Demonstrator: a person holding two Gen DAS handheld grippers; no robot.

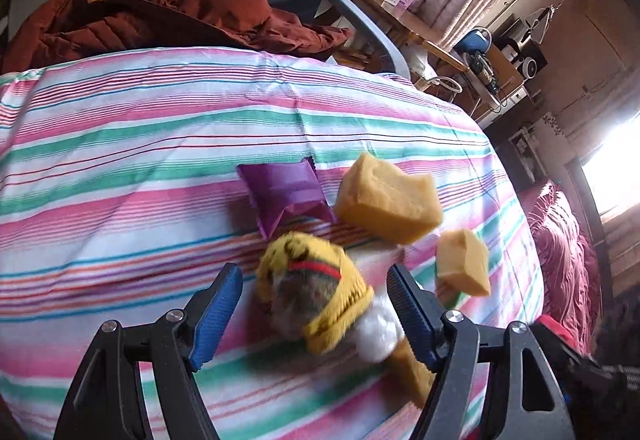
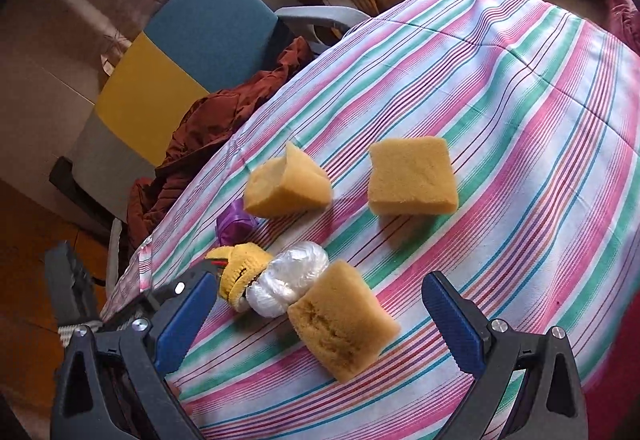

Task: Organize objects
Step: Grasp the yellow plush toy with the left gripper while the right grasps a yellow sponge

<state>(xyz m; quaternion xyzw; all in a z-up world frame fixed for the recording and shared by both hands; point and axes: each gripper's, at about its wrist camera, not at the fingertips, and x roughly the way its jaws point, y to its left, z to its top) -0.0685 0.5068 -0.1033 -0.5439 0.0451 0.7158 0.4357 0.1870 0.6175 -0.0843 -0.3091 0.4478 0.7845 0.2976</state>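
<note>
I had both grippers over the striped bed (image 2: 520, 88), near its edge by the blue and yellow chair (image 2: 192, 40). My left gripper (image 1: 314, 304) stood spread wide around the yellow knit sock bundle (image 1: 316, 292), its blue pads clear of the cloth on both sides, holding nothing. My right gripper (image 2: 320, 316) was just as wide apart and empty, with the nearest sponge (image 2: 342, 320) lying between its fingers.

That sponge touched the clear plastic roll (image 2: 288, 280), which in turn pressed against the sock bundle. Two more sponges, the wedge-shaped sponge (image 2: 288, 182) and the square sponge (image 2: 412, 176), sat further toward the middle of the bed, and the purple packet (image 1: 286, 196) lay just beyond the bundle.

My worry was the crowding: closing on the bundle could drag the roll along or nudge it off the near edge. The soft quilt might also let things roll, and both grippers worked close enough to collide.
</note>
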